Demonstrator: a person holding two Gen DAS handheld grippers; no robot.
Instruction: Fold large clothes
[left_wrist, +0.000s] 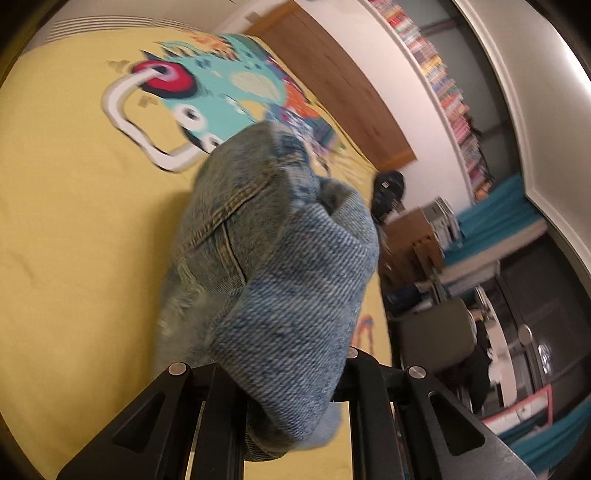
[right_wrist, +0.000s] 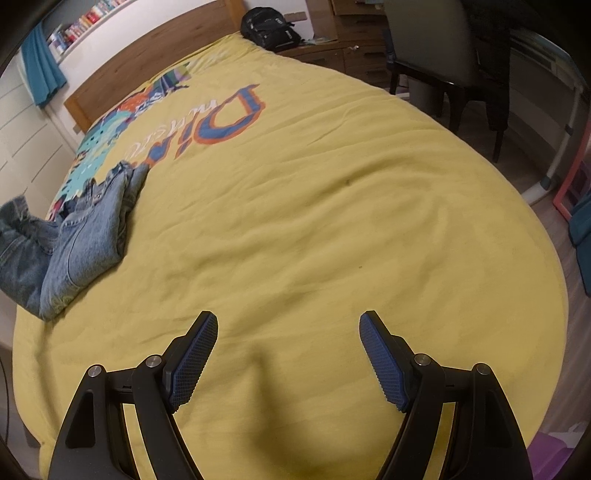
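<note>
Left wrist view motion-blurred. Jeans bunch over the left gripper, hiding its fingers; grip itself not visible. Bedspread print partly covered by denim. In the right wrist view, jeans cut off at left edge. Book spines too small to read.

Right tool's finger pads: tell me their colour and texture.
Blue, with a fine grid-like texture, on the open right tool's pads; clearest in the right wrist view.
</note>
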